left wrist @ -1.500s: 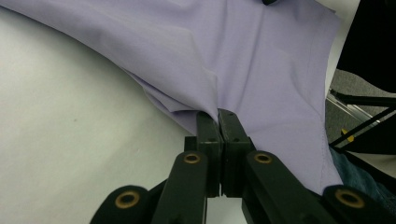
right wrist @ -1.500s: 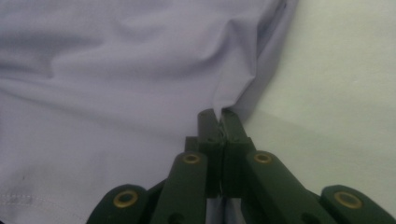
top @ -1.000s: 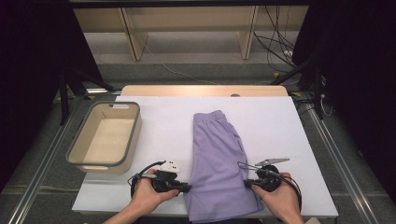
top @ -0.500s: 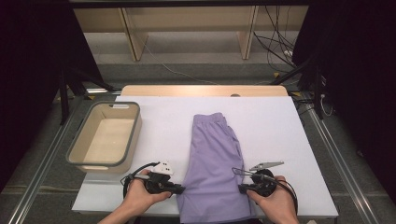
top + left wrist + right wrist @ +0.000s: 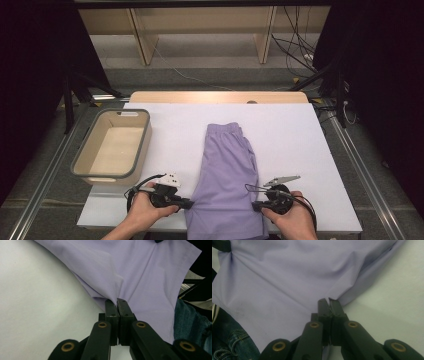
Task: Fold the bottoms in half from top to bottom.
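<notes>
Purple shorts (image 5: 227, 185) lie at lower centre of the high view on the white table (image 5: 300, 140). Left gripper (image 5: 189, 203) and right gripper (image 5: 254, 205) each pinch a side edge, probably near the hem. Tub (image 5: 80, 160) at left.

Plain lilac shorts (image 5: 227, 187), beige bin (image 5: 114, 148)

no readable text, labels, brands, numbers or signs anywhere

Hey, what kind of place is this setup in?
Probably a lab or recording workspace, not a home: a white-covered table on a metal frame, loose cables across the floor behind it, and dark curtains at the sides.
</notes>
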Demonstrator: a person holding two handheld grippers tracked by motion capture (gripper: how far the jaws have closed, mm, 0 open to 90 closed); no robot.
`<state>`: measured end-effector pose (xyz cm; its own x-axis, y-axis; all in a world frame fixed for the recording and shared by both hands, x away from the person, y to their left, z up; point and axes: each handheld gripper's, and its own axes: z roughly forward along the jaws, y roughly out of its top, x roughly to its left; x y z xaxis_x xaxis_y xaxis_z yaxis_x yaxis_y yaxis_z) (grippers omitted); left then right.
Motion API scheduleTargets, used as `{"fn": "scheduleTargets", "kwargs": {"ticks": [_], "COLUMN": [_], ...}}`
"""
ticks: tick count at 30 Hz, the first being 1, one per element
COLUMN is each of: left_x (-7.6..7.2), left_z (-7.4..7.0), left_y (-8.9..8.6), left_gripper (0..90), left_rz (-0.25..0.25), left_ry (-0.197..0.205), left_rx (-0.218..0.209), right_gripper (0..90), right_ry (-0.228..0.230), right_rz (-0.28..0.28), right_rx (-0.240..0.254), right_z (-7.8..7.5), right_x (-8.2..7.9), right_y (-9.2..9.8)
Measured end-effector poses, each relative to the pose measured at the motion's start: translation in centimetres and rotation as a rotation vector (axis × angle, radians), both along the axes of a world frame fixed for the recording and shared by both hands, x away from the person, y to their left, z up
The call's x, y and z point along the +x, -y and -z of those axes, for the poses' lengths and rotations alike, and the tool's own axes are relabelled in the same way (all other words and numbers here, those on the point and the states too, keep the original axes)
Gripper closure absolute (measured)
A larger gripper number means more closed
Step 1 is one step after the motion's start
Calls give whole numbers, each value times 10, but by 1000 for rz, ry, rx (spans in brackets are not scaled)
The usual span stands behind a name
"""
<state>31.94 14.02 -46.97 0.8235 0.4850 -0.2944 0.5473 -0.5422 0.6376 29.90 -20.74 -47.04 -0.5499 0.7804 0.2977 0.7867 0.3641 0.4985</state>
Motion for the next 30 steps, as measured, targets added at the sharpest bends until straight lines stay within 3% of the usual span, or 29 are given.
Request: {"fn": "scheduleTargets", "kwargs": {"ticks": [17, 30], "left_x": [-9, -17], "left_z": [-1, -1], "left_y": [3, 2], "left_gripper": [878, 877], "left_rz": [29, 52], "left_ry": [32, 28], "left_rx": [48, 56], "right_gripper": [894, 893], "right_ry": [-29, -52], "right_rz": [-21, -45], "right_rx": [-2, -6], "right_z": [0, 0], "right_x": [-6, -12], "right_y": [-1, -2]}}
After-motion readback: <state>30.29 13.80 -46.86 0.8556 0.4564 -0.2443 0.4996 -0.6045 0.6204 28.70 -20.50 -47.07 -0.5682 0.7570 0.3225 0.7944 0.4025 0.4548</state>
